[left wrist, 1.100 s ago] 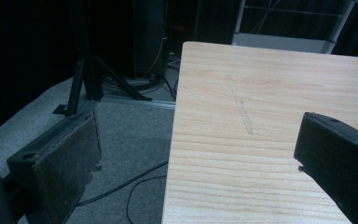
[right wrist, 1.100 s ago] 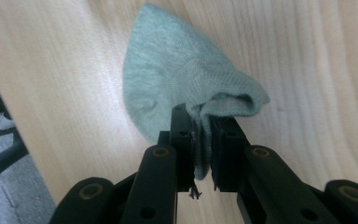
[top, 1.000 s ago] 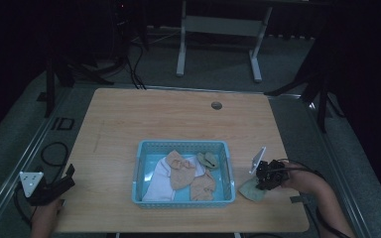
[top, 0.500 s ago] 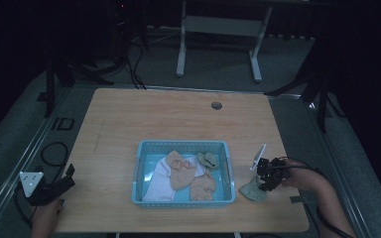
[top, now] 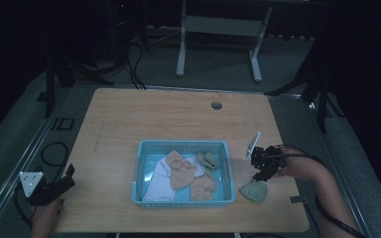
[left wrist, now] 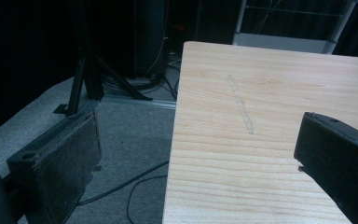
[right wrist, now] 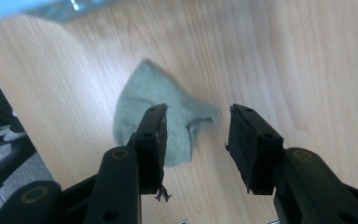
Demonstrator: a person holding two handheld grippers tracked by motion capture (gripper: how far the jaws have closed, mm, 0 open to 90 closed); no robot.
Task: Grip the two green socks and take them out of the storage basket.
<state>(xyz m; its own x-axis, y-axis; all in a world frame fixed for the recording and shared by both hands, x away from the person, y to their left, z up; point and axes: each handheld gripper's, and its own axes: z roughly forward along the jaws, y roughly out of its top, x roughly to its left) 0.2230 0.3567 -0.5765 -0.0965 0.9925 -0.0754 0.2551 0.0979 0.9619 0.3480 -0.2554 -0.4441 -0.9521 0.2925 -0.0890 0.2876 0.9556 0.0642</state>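
Jaws of right gripper [right wrist: 196, 140] just opened, parted and empty above grey-green sock [right wrist: 161, 112], partly hidden behind one jaw; left gripper [left wrist: 200, 158] wide apart.

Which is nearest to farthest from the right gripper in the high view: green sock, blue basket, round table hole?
From the right gripper:
1. Green sock, on the table just below it.
2. Blue basket, to its left.
3. Round table hole, near the far edge.
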